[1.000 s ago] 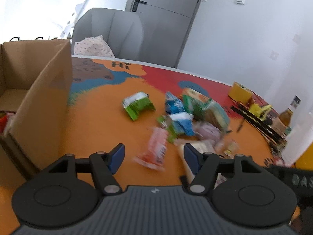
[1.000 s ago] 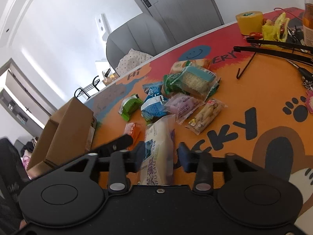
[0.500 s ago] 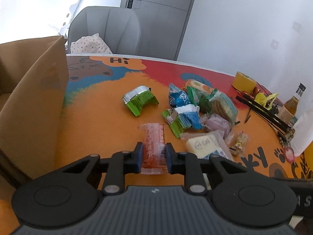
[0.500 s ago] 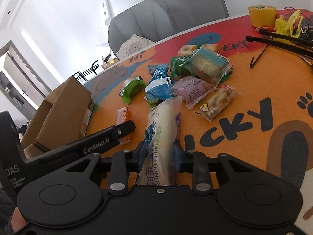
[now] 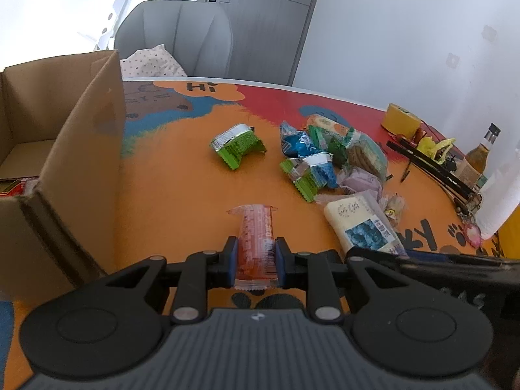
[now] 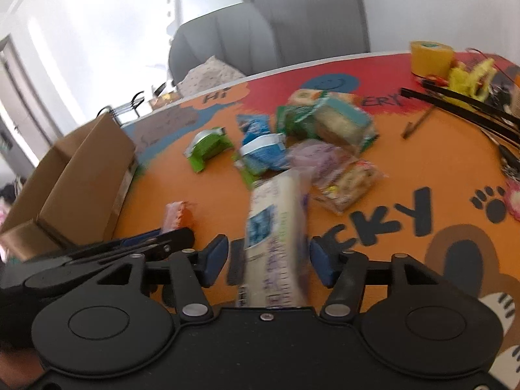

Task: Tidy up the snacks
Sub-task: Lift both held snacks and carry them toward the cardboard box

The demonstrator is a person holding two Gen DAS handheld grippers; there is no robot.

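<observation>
While snacks lie scattered over the printed surface, each pair of tongs has one packet between its blue pads.

Left tongs [image 5: 255, 261]: clenched on a long clear packet with orange-red filling [image 5: 254, 239], pads pressing both its sides; its far end points toward the snack pile, print too fine to read.

Right tongs [image 6: 267, 261]: jaws opening; a long white cake packet with a blue picture panel [image 6: 276, 237] stands between the pads, with a gap on each side. Its lettering is blurred here; in the left view only a round stamp mark shows at its far end.

Surface: orange, red and blue cartoon cover [image 5: 182, 175] reading "Hi" at the far edge, "ERY" on the red band, "CKY" in black beside a paw print.

Brown cardboard box [image 5: 74, 149]: open-topped, on the left of the surface, something red lying inside.

Snack pile: green foil-ended packet [image 5: 237, 144] lying alone near the middle; beyond it a blue packet [image 5: 297, 143], a green-and-blue cracker pack [image 6: 338, 120], a pale purple packet [image 6: 315, 157] and a clear pack of small biscuits [image 6: 349, 183], touching one another; no labels legible.

Far right: yellow tape roll [image 5: 401, 120], glass bottle with amber liquid [image 5: 476, 159], label unreadable.

Behind: grey chair [image 5: 177, 37] with a spotted cushion.
</observation>
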